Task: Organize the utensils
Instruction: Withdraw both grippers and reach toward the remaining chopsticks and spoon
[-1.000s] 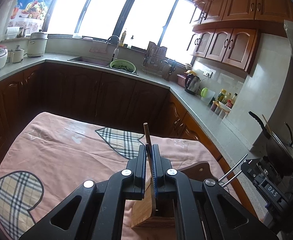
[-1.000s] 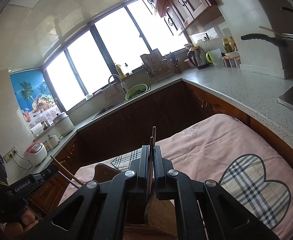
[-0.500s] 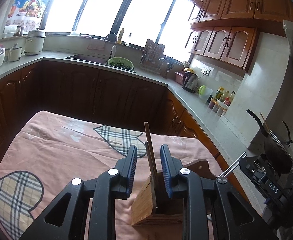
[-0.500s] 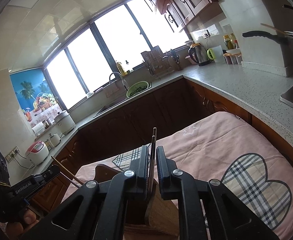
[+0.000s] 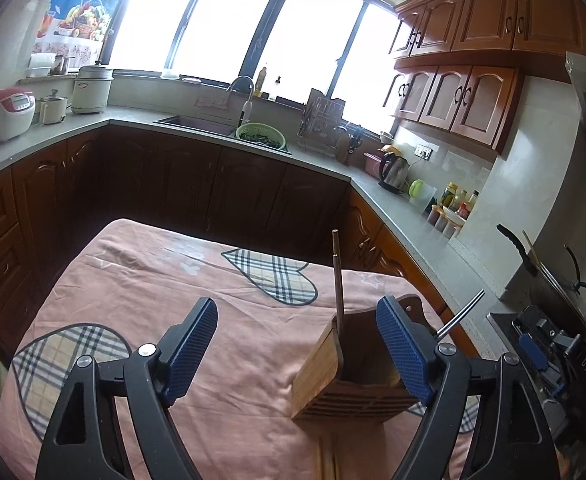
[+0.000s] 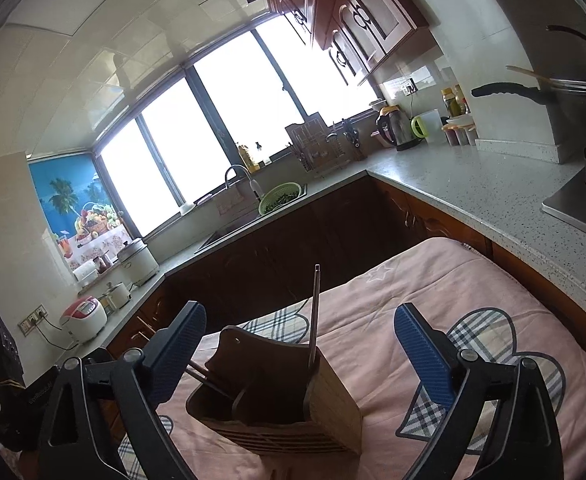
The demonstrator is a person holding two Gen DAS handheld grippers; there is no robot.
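Observation:
A wooden utensil holder (image 5: 349, 380) (image 6: 285, 400) stands on the pink cloth. A pair of dark chopsticks (image 5: 337, 280) (image 6: 315, 312) stands upright in it, free of both grippers. A metal handle (image 5: 459, 314) leans out of its far side. My left gripper (image 5: 297, 344) is opening wide, with its blue pads (image 5: 193, 348) clear of everything and the holder just inside its right finger. My right gripper (image 6: 299, 352) is opening too, and the holder sits between and below its pads (image 6: 423, 356) untouched. Each gripper shows at the edge of the other's view.
The pink cloth with plaid hearts (image 5: 133, 288) (image 6: 473, 300) covers the table. Dark cabinets and a grey counter (image 5: 413, 232) ring it, with a kettle (image 5: 393, 170), a green colander (image 5: 261, 136) by the sink and a black pan (image 5: 533, 268) at the right.
Both grippers were shut on the chopsticks above the holder and have since opened wide and let them go. The left gripper has drifted left and back, so the holder now sits right of its centre.

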